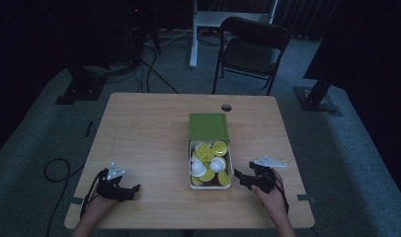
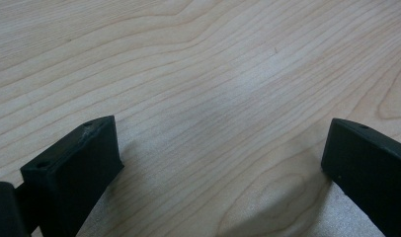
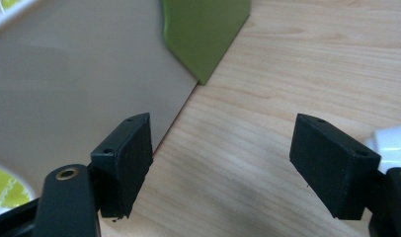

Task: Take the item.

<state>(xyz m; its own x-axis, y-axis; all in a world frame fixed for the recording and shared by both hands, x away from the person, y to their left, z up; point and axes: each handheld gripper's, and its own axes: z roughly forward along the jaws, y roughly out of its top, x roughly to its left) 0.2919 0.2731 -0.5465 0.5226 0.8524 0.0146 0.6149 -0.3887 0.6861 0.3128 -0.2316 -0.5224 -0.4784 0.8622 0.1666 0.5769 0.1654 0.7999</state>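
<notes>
On the pale grained wooden table, both matte black claws gape, empty; right claw beside the smooth beige tray.

The high view looks from above the person's side, forward and down, and takes in the whole wooden table, the floor around it and a chair behind. The left gripper view sits very low and close over the bare table top, looking along its two black jaws, which stand wide apart. The right gripper view is also low and near; it looks past its own jaws at the pale side wall of the box and its green lid. That box and lid appear in the high view too, near the table's middle.
</notes>
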